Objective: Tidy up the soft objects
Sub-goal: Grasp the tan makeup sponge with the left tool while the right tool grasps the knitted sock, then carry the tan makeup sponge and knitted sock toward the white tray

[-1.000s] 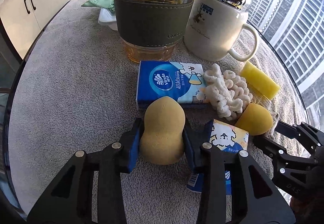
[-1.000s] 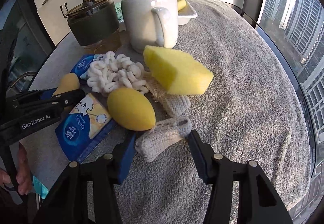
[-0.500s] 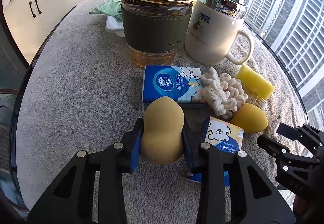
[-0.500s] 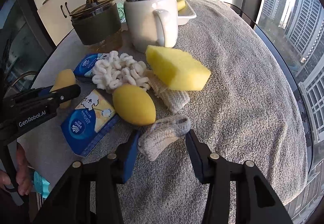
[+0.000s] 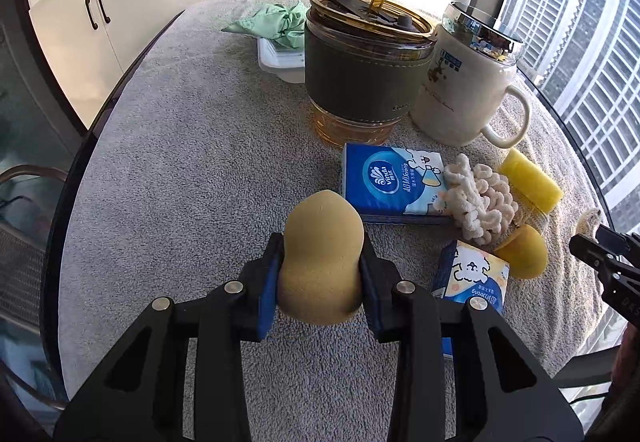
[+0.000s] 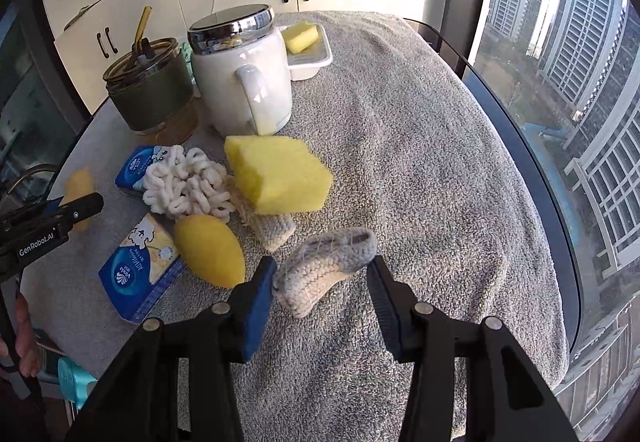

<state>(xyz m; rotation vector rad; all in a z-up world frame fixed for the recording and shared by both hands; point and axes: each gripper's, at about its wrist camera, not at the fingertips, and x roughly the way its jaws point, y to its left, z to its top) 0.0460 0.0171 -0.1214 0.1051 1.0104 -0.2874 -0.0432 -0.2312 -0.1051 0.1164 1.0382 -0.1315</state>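
My left gripper is shut on a tan gourd-shaped makeup sponge and holds it above the grey towel. My right gripper is open around a rolled beige knitted cloth that lies on the towel; its left pad touches the roll. Near it lie a yellow egg-shaped sponge, a yellow block sponge, a white looped scrunchie and a second knitted cloth. The white tray at the back holds a yellow sponge; its other end carries a green cloth.
A green-sleeved glass tumbler with a straw and a lidded white mug stand between the tray and the soft things. Two blue tissue packs lie on the towel. The round table's edge curves at right.
My left gripper has lifted and pulled back with the tan sponge. My right gripper has risen a little and moved closer around the knitted roll, still open.
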